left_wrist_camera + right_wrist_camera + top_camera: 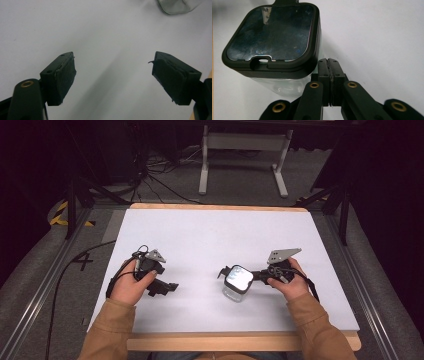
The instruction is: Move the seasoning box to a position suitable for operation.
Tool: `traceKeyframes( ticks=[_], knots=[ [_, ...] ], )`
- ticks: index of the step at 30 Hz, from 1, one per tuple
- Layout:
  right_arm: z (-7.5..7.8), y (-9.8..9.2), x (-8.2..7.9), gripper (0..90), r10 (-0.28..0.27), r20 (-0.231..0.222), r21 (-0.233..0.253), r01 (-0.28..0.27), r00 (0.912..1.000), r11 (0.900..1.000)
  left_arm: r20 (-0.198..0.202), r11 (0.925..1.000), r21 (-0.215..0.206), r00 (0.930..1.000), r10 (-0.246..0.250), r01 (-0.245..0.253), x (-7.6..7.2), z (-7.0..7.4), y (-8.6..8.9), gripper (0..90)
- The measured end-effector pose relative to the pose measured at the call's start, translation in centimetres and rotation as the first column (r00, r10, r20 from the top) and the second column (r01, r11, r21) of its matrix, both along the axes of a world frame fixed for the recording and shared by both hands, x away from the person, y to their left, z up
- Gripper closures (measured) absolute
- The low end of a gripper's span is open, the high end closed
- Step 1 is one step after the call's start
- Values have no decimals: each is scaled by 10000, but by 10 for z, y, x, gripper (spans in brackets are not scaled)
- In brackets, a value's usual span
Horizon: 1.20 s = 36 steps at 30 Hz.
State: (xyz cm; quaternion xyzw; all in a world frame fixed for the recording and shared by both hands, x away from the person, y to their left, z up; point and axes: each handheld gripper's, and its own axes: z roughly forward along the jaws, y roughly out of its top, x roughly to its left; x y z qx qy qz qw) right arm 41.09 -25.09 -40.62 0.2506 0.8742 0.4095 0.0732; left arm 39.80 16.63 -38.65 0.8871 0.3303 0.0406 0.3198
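The left gripper (113, 75) rests on the white bench (210, 235), jaws wide apart, empty. The right gripper (330, 68) has its jaws pressed together beside a lidded clear jar (274, 40), holding nothing. No writing is legible.

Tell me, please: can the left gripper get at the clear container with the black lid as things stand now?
Probably yes. The left gripper has its jaws wide open, and bare table lies between it and the container. The right gripper, shut, sits close beside the container's far side, so that side is crowded.
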Motion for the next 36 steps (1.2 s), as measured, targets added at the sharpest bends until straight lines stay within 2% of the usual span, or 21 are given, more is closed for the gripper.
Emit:
traceKeyframes(
  ticks=[6, 9, 25, 33, 36],
  knots=[
    [-3, 0, -5, 900, 2, -68, -140, -3, 10000, 9999, 54, 9999, -55, 9999, -125, 126, 4, 1, -5, 193],
    [-3, 0, -7, 900, 39, -160, -398, -45, 9999, 9992, 55, 9997, -52, 9997, -249, 249, 5, 1, -8, 193],
    [-7, 12, -31, 900, 894, -732, -1186, -977, 9933, 9881, 59, 9969, -100, 9969, -780, 780, 16, 3, -27, 190],
    [-8, 21, -37, 900, 1162, -884, -1313, -1272, 9893, 9831, 89, 9971, -464, 9982, -596, 600, 18, 1, -33, 192],
    [-9, 25, -39, 900, 1313, -941, -1399, -1437, 9869, 9797, 143, 9971, -383, 9977, -659, 664, 17, 2, -35, 194]
  ],
)
